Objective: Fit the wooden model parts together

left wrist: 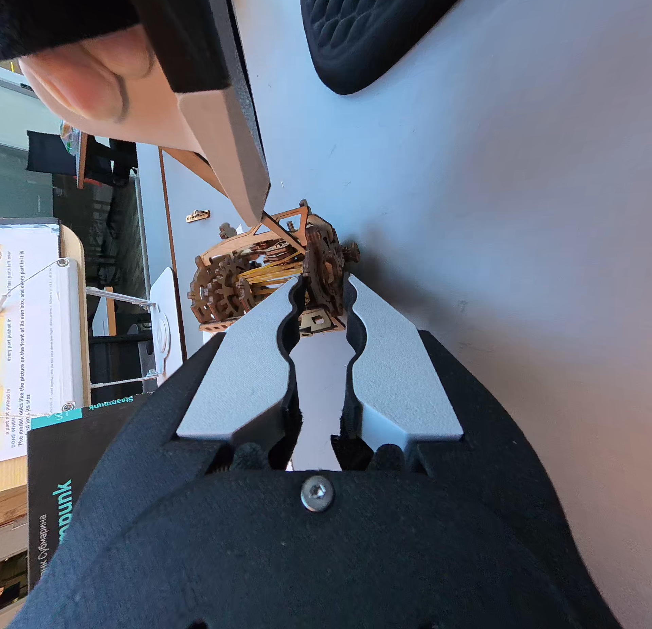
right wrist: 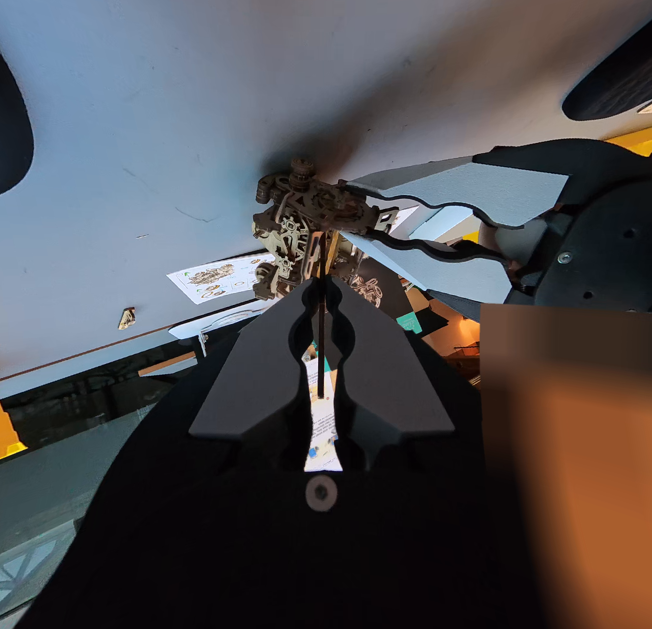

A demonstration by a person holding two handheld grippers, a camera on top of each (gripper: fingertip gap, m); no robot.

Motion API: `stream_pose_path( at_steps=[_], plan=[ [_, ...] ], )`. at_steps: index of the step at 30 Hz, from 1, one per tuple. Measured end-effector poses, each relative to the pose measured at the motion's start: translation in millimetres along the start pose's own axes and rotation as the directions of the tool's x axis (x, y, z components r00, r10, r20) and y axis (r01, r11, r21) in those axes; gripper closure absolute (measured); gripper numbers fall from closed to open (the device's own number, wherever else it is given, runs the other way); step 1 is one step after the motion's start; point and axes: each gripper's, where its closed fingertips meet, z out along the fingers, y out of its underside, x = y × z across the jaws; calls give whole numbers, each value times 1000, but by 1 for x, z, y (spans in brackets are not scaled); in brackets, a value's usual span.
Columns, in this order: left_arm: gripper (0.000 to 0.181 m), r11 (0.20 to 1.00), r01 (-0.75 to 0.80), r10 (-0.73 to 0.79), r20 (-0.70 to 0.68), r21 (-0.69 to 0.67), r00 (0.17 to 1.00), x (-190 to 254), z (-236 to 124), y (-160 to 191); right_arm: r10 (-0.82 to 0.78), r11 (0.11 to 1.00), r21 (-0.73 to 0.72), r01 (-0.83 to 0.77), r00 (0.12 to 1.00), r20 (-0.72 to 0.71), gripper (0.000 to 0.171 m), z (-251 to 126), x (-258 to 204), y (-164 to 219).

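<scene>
Model: wooden geared model [left wrist: 271, 277] on the white table [left wrist: 458, 224], towards its far edge.
Left gripper [left wrist: 323, 287]: jaws narrowed onto the model's end.
Right gripper [right wrist: 321, 287]: jaws pinched shut on a thin wooden strip [right wrist: 320, 329] touching the model.
Nearby: small loose wooden piece [left wrist: 197, 215]; instruction sheet [right wrist: 215, 277].

Lines of black print, some laid over yellow bands, are borne by a white sheet [left wrist: 31, 329] mounted on a stand at the left of the left wrist view. Large teal lettering and smaller pale lettering are carried by the black box [left wrist: 60, 499] just below it; the wording is not reproduced here. In the right wrist view, small print beside coloured drawings is seen on an instruction leaflet [right wrist: 218, 277] lying on the table [right wrist: 141, 118], tiny engraved letters on a gear of the wooden model [right wrist: 293, 231], and pale print on a teal label [right wrist: 409, 324].
</scene>
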Motion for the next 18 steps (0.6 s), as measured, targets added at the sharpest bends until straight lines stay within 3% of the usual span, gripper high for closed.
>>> stream_pose_path(
  at_steps=[18],
  plan=[
    [162,1000,22,-22,-3,12,1000,-2,-3,3,-51,999,-1,51,998,-33,169,0,3,1]
  ],
)
